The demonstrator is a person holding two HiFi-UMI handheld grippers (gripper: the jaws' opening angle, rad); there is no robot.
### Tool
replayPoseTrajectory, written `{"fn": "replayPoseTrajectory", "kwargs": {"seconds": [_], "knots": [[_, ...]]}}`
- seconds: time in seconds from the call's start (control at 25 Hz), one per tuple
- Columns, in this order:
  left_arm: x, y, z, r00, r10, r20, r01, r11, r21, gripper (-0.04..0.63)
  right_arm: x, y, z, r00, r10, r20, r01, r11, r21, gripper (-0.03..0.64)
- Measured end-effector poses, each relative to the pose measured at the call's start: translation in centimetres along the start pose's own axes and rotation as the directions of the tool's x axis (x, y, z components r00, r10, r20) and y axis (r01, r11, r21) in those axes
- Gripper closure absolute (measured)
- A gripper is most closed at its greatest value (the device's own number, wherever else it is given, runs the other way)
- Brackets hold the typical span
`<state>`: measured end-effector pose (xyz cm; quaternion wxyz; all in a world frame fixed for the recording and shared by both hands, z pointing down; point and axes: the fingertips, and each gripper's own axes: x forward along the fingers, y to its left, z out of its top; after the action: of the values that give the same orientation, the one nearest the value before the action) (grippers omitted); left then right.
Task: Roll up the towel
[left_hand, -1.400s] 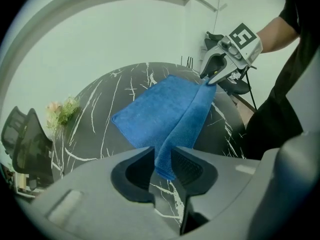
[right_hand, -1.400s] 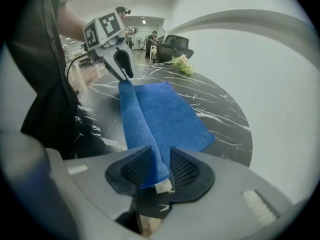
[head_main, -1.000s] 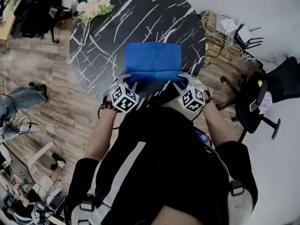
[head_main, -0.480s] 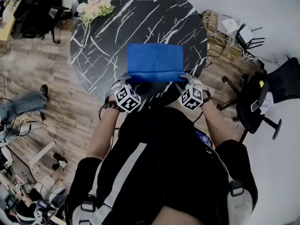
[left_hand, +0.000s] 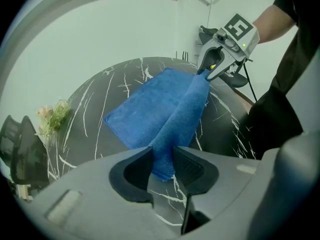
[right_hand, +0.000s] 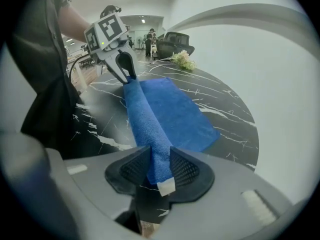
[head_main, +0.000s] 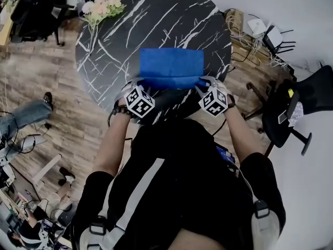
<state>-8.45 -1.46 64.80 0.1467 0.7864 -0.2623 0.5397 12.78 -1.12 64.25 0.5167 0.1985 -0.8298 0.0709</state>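
Blue towel point(head_main: 171, 66) flat, near edge lifted

Black top point(head_main: 197, 176) with a pale stripe point(head_main: 139, 190) — left tongs point(left_hand: 161, 161) and right tongs point(right_hand: 159, 166) grey, pads point(right_hand: 182, 171) black, ribbed.

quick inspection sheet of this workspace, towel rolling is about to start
surface: round black marble table, the towel lies on it
job's things: blue towel, mostly flat, near edge lifted and stretched between the two grippers
clutter: flowers at the table's far left edge
grippers: left gripper shut on one end of the towel's near edge, its jaws have just opened a little; right gripper shut on the other end
cables: tangle on the wood floor, right of the table
surroundings: office chair at right
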Motion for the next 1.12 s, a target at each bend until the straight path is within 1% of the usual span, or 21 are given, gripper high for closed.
{"fn": "replayPoseTrajectory", "kwargs": {"seconds": [0.16,0.24,0.44,0.56,0.68,0.72,0.84,0.96,1.12], "knots": [[0.0,1.0,0.4,1.0,-0.018,0.018,0.02,0.997,-0.077,0.465,0.0,-1.2,0.3,1.0,0.003,0.001,-0.003,0.999,0.038,0.491],[-0.1,1.7,0.6,1.0,-0.016,0.026,0.019,0.995,-0.101,0.464,0.0,-1.8,0.5,1.0,-0.001,0.004,0.001,0.998,0.063,0.491],[0.3,3.0,1.2,1.0,0.003,0.025,0.0,0.994,-0.106,0.464,0.5,-3.0,1.0,1.0,-0.024,-0.009,0.025,0.996,0.091,0.491],[0.1,3.0,1.4,0.999,0.011,0.033,-0.007,0.995,-0.104,0.465,0.6,-2.9,1.3,0.999,-0.036,-0.014,0.037,0.997,0.072,0.492],[-0.7,2.4,1.9,0.997,0.012,0.073,-0.005,0.995,-0.095,0.462,-0.1,-2.5,1.4,0.998,-0.061,-0.005,0.061,0.998,0.026,0.49],[-1.1,2.2,1.9,0.996,0.014,0.087,-0.005,0.995,-0.097,0.45,-0.5,-2.4,1.6,0.997,-0.071,0.002,0.071,0.997,0.014,0.488],[-2.1,1.7,2.0,0.992,0.012,0.122,0.002,0.993,-0.116,0.448,-1.6,-1.8,2.4,0.995,-0.09,0.036,0.09,0.996,0.019,0.488],[-2.6,1.0,2.0,0.989,0.006,0.151,0.014,0.991,-0.133,0.448,-1.9,-0.7,2.7,0.995,-0.083,0.051,0.082,0.996,0.022,0.488],[-2.9,-0.1,2.0,0.984,-0.001,0.18,0.025,0.991,-0.132,0.448,-1.7,1.1,2.1,0.998,-0.061,0.034,0.061,0.998,0.006,0.488]]}}
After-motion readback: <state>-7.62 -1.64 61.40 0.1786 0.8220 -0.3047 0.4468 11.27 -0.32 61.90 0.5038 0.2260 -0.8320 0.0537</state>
